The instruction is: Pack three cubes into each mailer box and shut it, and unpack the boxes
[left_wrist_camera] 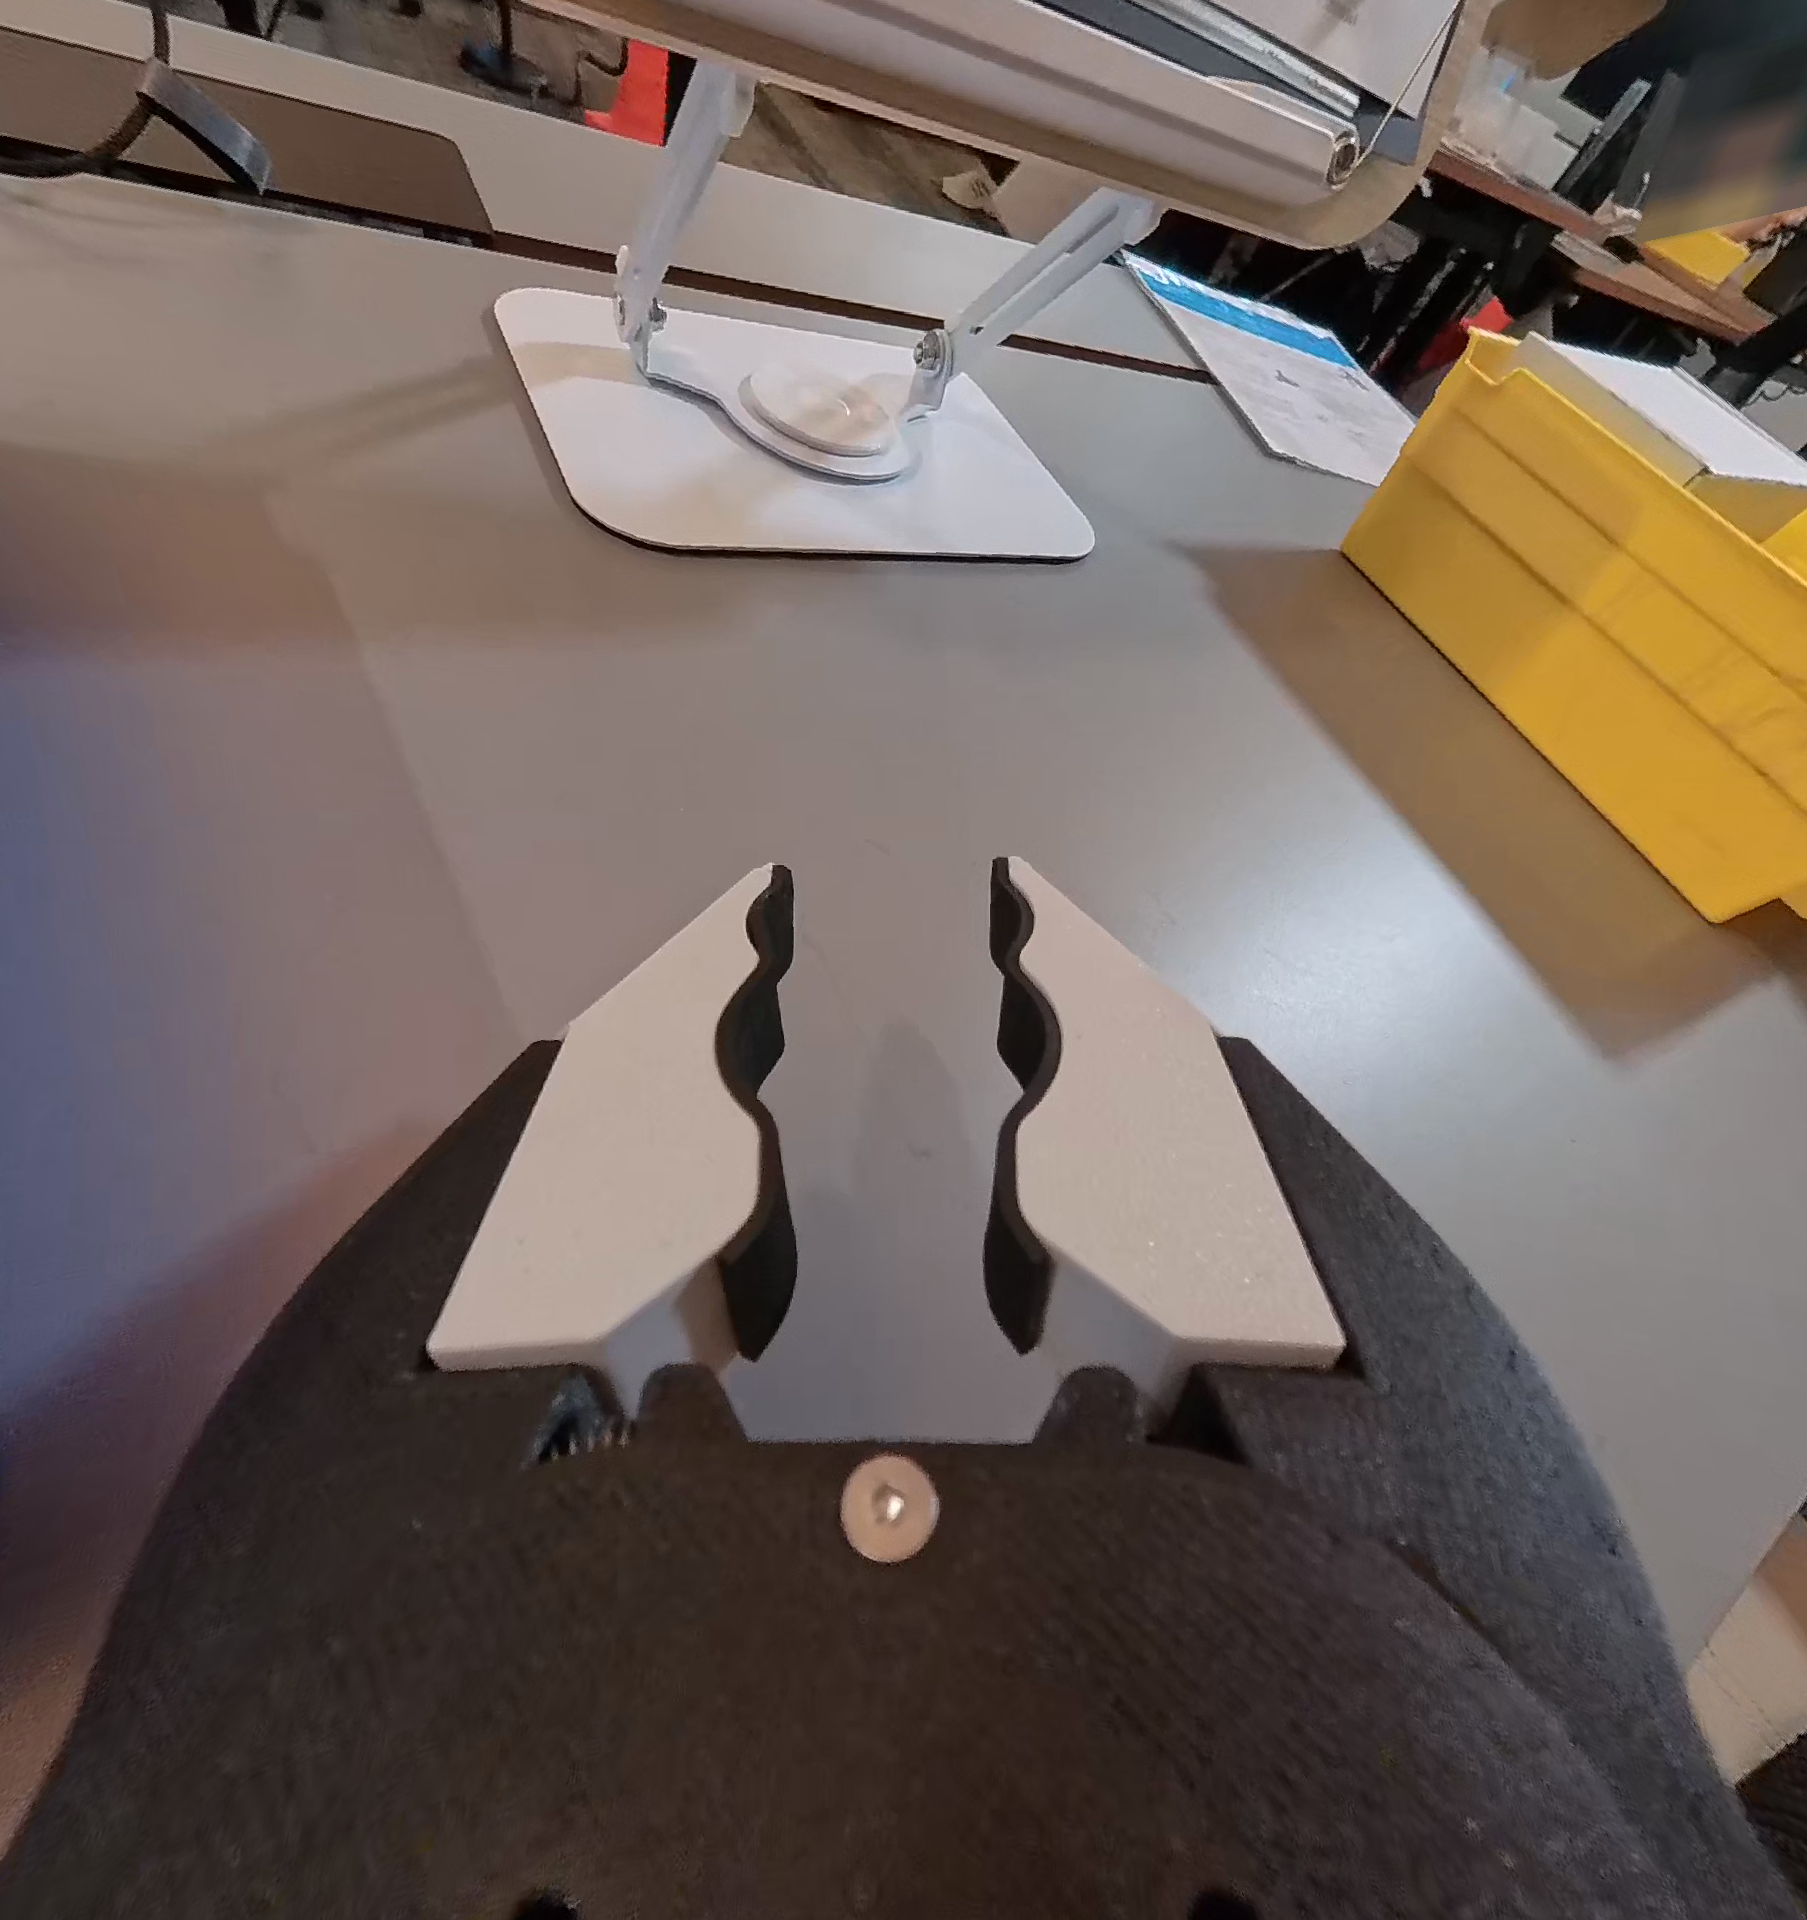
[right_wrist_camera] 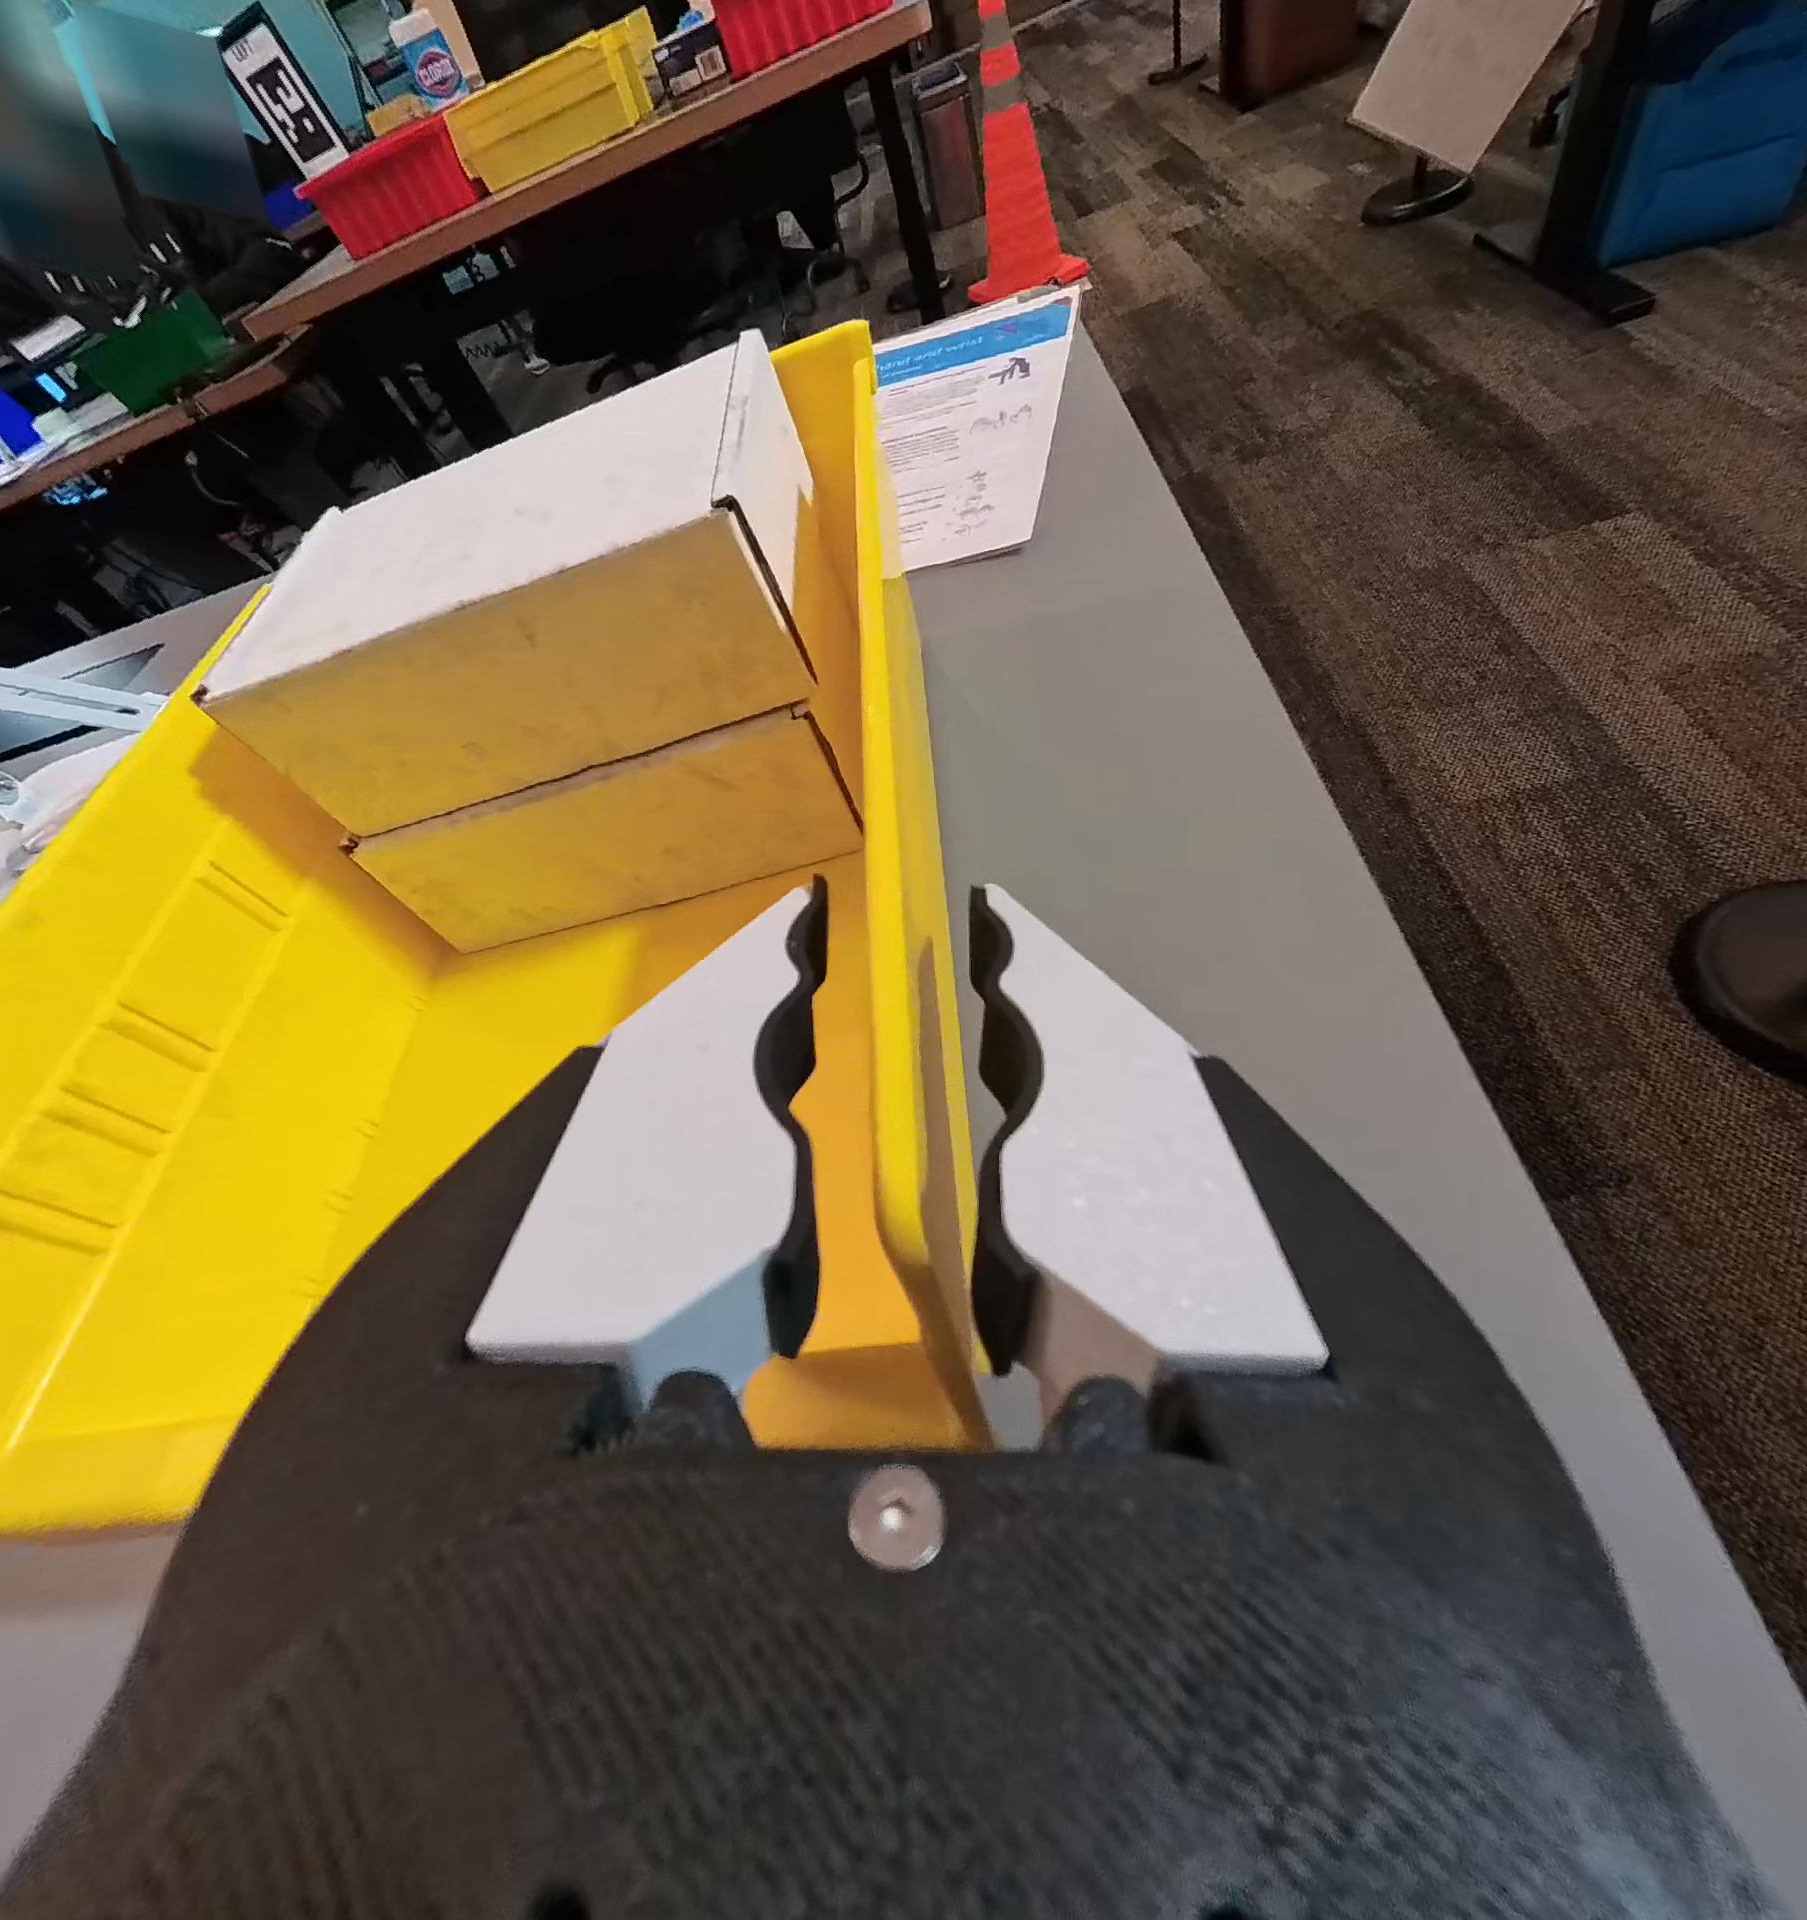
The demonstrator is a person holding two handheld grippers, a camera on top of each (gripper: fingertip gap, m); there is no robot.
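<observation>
left gripper parted, empty above grey table; right gripper parted, straddling yellow bin wall, two stacked mailer boxes ahead-left inside.

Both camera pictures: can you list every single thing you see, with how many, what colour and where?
Mailer boxes: two, white, shut, stacked inside the bin's far end.
Bin: one, yellow, on the table's right side.
Stand: one, white, at the table's far middle.
Printed sheet: one, white and blue, beyond the bin.
Table: one, grey.
Traffic cone: one, orange, on the carpet.
Left gripper: open, empty, over bare table.
Right gripper: open, straddling the bin's wall.
</observation>
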